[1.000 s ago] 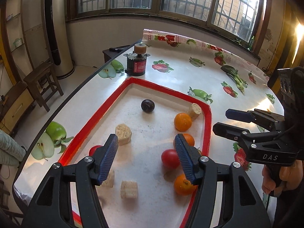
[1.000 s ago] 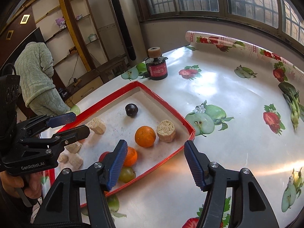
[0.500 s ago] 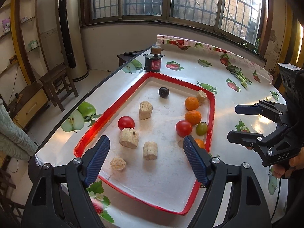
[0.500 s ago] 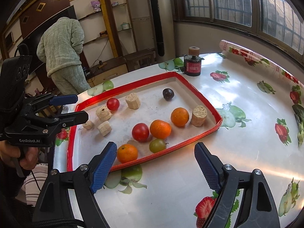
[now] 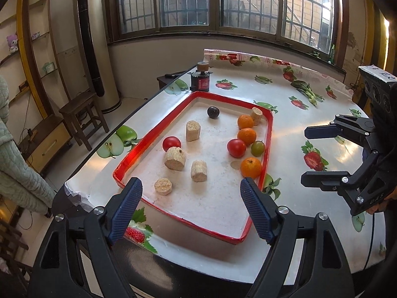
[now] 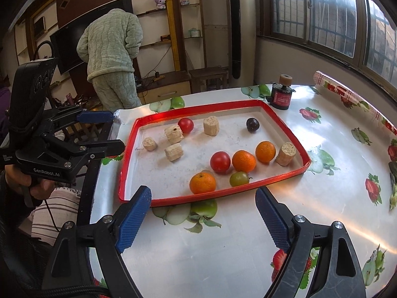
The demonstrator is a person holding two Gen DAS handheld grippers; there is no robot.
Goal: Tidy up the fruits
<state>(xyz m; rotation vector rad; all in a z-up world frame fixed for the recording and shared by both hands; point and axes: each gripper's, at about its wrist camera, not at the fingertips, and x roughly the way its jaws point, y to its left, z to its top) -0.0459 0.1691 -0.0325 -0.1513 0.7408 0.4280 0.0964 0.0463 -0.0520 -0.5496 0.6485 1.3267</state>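
A red-rimmed tray [image 5: 129, 159] [image 6: 124, 173] lies on the table. It holds three oranges [image 5: 251, 167] [image 6: 203, 182], two red tomatoes [image 5: 236, 148] [image 6: 185, 125], a green tomato [image 5: 257, 148] [image 6: 239, 178], a dark plum [image 5: 213, 112] [image 6: 252, 125] and several beige cork-like chunks [image 5: 175, 159] [image 6: 174, 151]. My left gripper [image 5: 191, 209] [image 6: 99, 131] is open and empty, above the tray's near end. My right gripper [image 6: 203, 219] [image 5: 312, 157] is open and empty, over the table beside the tray's long side.
A black and red canister [image 5: 200, 80] [image 6: 281, 96] stands just past the tray's far end. A person in a green quilted suit [image 6: 111, 57] stands with their back turned near shelves. A wooden stool [image 5: 80, 116] and a tall air conditioner [image 5: 95, 47] are left of the table.
Both grippers have pulled back and up from the tray, so the whole tray now shows. Both sets of jaws have opened wider. Nothing in the tray has moved.
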